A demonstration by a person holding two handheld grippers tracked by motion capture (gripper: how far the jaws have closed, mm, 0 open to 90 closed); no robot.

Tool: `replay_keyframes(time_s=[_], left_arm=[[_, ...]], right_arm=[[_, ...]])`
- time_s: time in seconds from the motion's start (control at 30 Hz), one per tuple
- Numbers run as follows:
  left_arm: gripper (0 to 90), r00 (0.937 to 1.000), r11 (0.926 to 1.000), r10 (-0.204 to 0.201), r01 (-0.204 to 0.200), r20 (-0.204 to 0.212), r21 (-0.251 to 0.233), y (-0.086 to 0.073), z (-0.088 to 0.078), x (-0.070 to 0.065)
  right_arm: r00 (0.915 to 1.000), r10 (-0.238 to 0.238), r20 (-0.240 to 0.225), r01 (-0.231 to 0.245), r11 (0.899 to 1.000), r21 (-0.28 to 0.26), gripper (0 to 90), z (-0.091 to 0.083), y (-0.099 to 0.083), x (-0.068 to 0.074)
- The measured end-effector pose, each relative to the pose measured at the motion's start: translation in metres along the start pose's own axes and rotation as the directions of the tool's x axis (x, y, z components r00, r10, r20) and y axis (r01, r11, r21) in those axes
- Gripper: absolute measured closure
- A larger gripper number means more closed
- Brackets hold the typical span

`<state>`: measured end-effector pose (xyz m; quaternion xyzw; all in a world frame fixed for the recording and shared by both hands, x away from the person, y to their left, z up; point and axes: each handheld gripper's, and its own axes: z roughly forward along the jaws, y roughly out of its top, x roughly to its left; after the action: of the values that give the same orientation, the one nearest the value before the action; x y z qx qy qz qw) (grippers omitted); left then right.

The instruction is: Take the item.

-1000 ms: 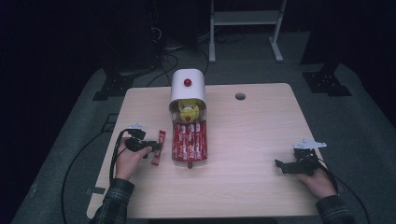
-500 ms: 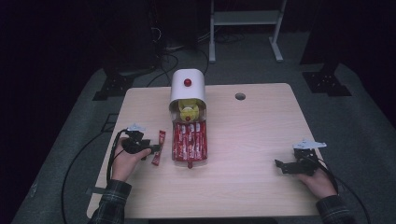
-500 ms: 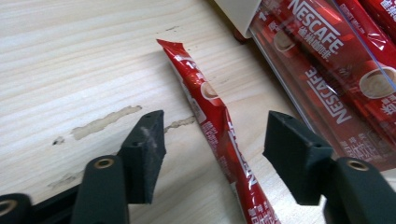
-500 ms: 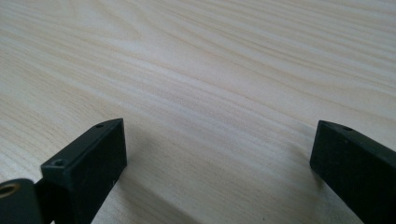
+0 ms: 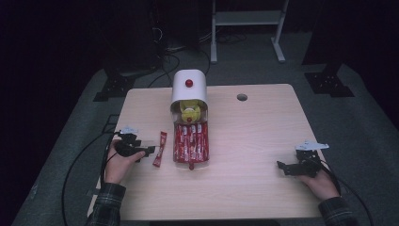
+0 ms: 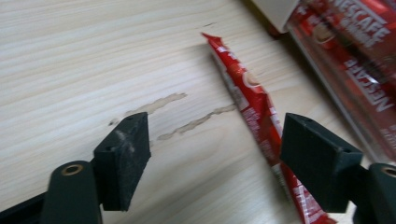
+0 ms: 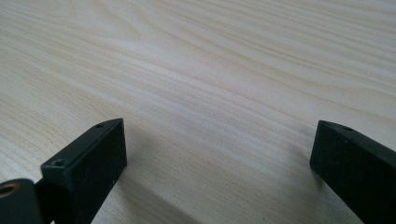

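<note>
The dispenser point(image 5: 188, 89), white with a red knob, stands at the far middle of the table point(image 5: 263, 127), and its tray point(image 5: 190, 162) runs toward the person, packed with red sachets point(image 5: 190, 141). 1 loose sachet point(image 5: 160, 149) lies flat on the wood just left of the tray, parallel to it and not touching it. The left gripper point(image 5: 151, 149) rests low on the table left of the dispenser tray, just beside that sachet, its tips pointing toward it. Its jaws have just been opening and now stand wide; in the left gripper view the sachet point(image 6: 254, 107) lies slanted on the bare wood, its near end passing under the right-hand jaw, with neither pad pressing on it. The tray's sachets point(image 6: 359, 70) show at the upper right of that view. The right gripper point(image 5: 281, 166) sits well to the right of the dispenser, near the table's near edge, held in the hand point(image 5: 322, 183). Its jaws are spread wide over bare wood with nothing between them point(image 7: 217, 154).
</note>
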<state>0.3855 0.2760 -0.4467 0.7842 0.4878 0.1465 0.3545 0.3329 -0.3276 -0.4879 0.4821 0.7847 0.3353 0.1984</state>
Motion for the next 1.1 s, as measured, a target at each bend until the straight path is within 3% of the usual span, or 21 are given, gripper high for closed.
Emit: replay_keyframes(time_s=[0.33, 0.73, 0.87, 0.97, 1.1], left_arm=[[17.8, 0.9975, 0.9997, -0.018, 0.019, -0.069, 0.013, -0.009, 0.000, 0.016], [14.3, 0.9925, 0.9978, -0.027, 0.034, -0.119, 0.057, -0.019, 0.006, 0.029], [12.0, 0.9919, 0.9983, -0.015, 0.022, -0.126, 0.053, -0.021, 0.007, 0.031], [7.5, 0.9880, 0.9977, 0.033, -0.023, -0.151, 0.063, -0.022, 0.010, 0.030], [4.6, 0.9883, 0.9978, 0.033, -0.024, -0.149, 0.062, -0.022, 0.012, 0.029]], right_arm=[[1.0000, 0.000, 0.000, 0.000, 1.000, 0.000, 3.0, 0.000, 0.000, 0.000], [1.0000, 0.000, 0.000, 0.000, 1.000, 0.000, 3.0, 0.000, 0.000, 0.000], [1.0000, 0.000, 0.000, 0.000, 1.000, 0.000, 3.0, 0.000, 0.000, 0.000], [1.0000, 0.000, 0.000, 0.000, 1.000, 0.000, 3.0, 0.000, 0.000, 0.000], [1.0000, 0.000, 0.000, 0.000, 1.000, 0.000, 3.0, 0.000, 0.000, 0.000]])
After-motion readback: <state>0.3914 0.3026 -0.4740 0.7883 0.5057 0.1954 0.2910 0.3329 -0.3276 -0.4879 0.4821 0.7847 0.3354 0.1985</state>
